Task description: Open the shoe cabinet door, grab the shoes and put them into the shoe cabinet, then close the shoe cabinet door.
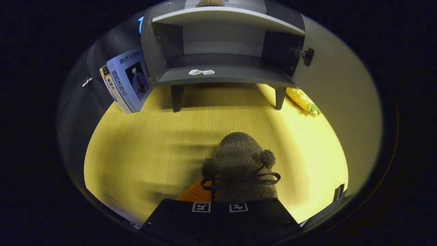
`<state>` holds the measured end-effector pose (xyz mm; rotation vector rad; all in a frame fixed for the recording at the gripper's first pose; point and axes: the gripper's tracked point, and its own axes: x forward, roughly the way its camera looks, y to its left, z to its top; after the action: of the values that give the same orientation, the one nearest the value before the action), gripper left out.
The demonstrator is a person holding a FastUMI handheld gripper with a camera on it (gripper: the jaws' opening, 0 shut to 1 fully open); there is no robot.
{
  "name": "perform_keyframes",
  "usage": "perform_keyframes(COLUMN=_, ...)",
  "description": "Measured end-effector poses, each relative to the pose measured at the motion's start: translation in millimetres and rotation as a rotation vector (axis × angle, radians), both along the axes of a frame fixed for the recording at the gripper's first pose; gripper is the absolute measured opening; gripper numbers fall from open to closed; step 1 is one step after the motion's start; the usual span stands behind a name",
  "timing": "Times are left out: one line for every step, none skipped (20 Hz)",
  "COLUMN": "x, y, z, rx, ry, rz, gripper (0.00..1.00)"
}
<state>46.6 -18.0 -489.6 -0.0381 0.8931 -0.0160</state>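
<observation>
Operator: Cabinet (225, 77) status first. I read its door (341, 95) as swung wide to the right, hinge hardware exposed on the inner wall. It stands on short legs on the wooden floor (143, 147).

Observer: Contents?

Operator: On the lower shelf, a small pale item (201, 72) near the front edge; I cannot tell what it is. Nothing else visible on that shelf. A fuzzy brown object (210, 3) sits on top of the cabinet.

Observer: And the shoe?

Operator: A fuzzy brown shoe (243, 164) with a pom-pom and a dark lace bow sits at the gripper (220, 205), well short of the cabinet. I see the fingers closed together against it, both pressing.

Observer: Surroundings?

Operator: Books (128, 82) lean beside the cabinet's left wall; a yellow toy (302, 99) lies under the open door.
</observation>
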Motion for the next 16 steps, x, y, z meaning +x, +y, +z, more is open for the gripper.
perform_keyframes(x=-2, y=-3, z=12, rx=0.011, ry=-0.008, rz=-0.017, gripper=0.05)
perform_keyframes(x=-3, y=-7, z=25, rx=0.022, ry=-0.021, rz=-0.035, gripper=0.05)
perform_keyframes(x=-4, y=-10, z=38, rx=0.033, ry=-0.030, rz=-0.047, gripper=0.05)
perform_keyframes(x=-3, y=-13, z=50, rx=0.037, ry=-0.043, rz=-0.055, gripper=0.05)
perform_keyframes(x=-2, y=-16, z=64, rx=0.040, ry=-0.059, rz=-0.059, gripper=0.05)
perform_keyframes(x=0, y=-17, z=78, rx=0.042, ry=-0.078, rz=-0.060, gripper=0.05)
perform_keyframes(x=3, y=-20, z=94, rx=0.041, ry=-0.100, rz=-0.064, gripper=0.05)
perform_keyframes(x=7, y=-23, z=108, rx=0.039, ry=-0.120, rz=-0.066, gripper=0.05)
perform_keyframes(x=10, y=-25, z=122, rx=0.037, ry=-0.136, rz=-0.066, gripper=0.05)
perform_keyframes(x=12, y=-27, z=135, rx=0.038, ry=-0.151, rz=-0.068, gripper=0.05)
perform_keyframes(x=16, y=-30, z=149, rx=0.040, ry=-0.169, rz=-0.074, gripper=0.05)
perform_keyframes(x=21, y=-31, z=162, rx=0.041, ry=-0.188, rz=-0.079, gripper=0.05)
perform_keyframes(x=27, y=-32, z=175, rx=0.042, ry=-0.211, rz=-0.082, gripper=0.05)
perform_keyframes(x=33, y=-32, z=187, rx=0.043, ry=-0.233, rz=-0.079, gripper=0.05)
perform_keyframes(x=39, y=-33, z=197, rx=0.043, ry=-0.256, rz=-0.077, gripper=0.05)
perform_keyframes(x=46, y=-33, z=204, rx=0.043, ry=-0.272, rz=-0.078, gripper=0.05)
